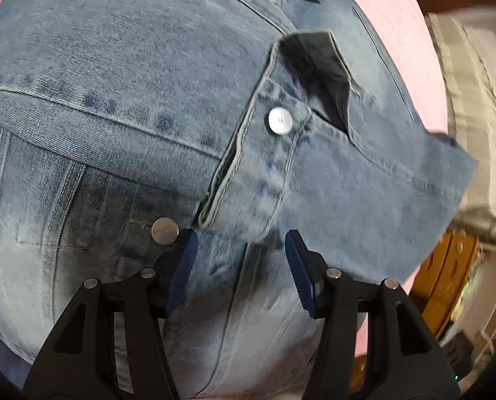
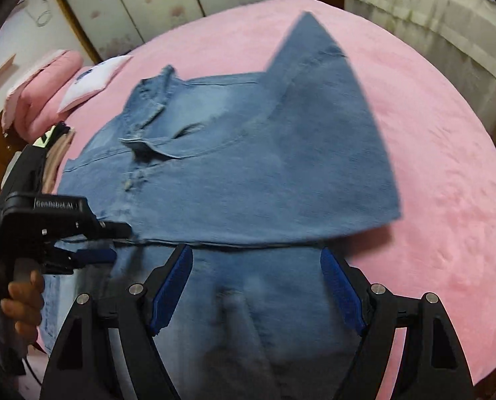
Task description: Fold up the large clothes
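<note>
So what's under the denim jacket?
The denim jacket lies on a pink blanket, which shows around it. Whatever is beneath the jacket's middle is covered.

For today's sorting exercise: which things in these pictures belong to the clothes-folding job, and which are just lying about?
Belong to the job:
- denim jacket, a sleeve folded across it
- left hand-held gripper, open above the denim
- right hand-held gripper, open, nothing between its fingers
- pink bed cover under the jacket

Just lying about:
- pink pillows
- white cushion
- wooden cabinet
</note>
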